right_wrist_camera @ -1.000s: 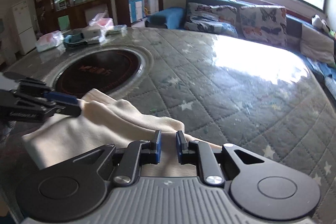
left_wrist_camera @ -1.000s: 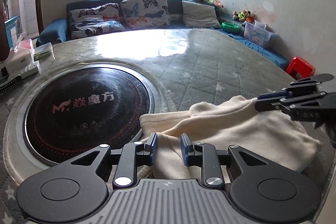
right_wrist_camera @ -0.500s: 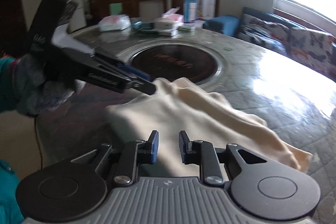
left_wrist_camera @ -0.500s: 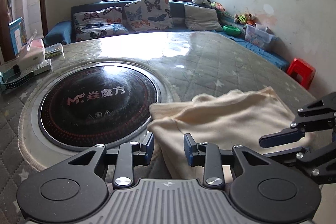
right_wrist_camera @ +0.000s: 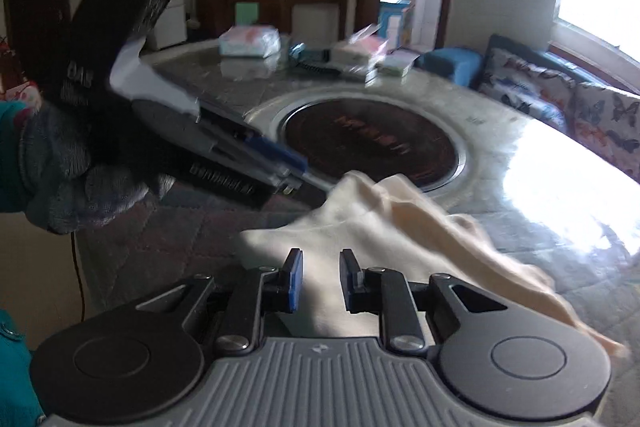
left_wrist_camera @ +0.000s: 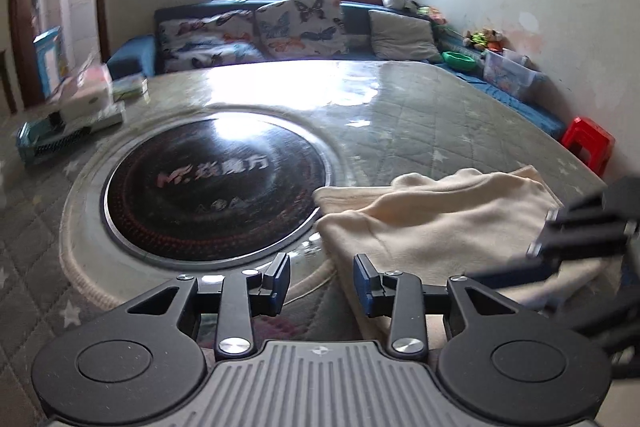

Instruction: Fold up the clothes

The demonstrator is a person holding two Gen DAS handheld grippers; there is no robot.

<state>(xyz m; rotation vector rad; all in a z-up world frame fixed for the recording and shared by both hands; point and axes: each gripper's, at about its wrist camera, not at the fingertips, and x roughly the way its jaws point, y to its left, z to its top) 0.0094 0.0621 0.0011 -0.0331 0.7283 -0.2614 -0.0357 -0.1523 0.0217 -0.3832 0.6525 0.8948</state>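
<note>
A cream garment [left_wrist_camera: 440, 227] lies folded in a soft heap on the quilted table, just right of the black round hob plate [left_wrist_camera: 208, 183]. My left gripper [left_wrist_camera: 320, 281] hovers at the garment's left edge; its jaws are opening and nothing is between the pads. The right gripper [left_wrist_camera: 552, 247] shows as a blur over the garment's right end. In the right wrist view my right gripper [right_wrist_camera: 320, 279] stands open by a narrow gap above the garment [right_wrist_camera: 360, 227], gripping nothing. There a gloved hand [right_wrist_camera: 60, 179] holds the left gripper [right_wrist_camera: 304, 179] by the cloth's far corner.
Boxes and tissue packs [left_wrist_camera: 80, 107] crowd the table's far left side. The quilted table cover [left_wrist_camera: 440, 115] stretches back toward a blue sofa with butterfly cushions [left_wrist_camera: 296, 23]. A red stool [left_wrist_camera: 588, 143] stands on the floor to the right. The table's near edge runs close under both grippers.
The left jaws have widened and come off the garment's edge. The right gripper has rolled and swung left across the garment. The cloth has settled lower on the table.
</note>
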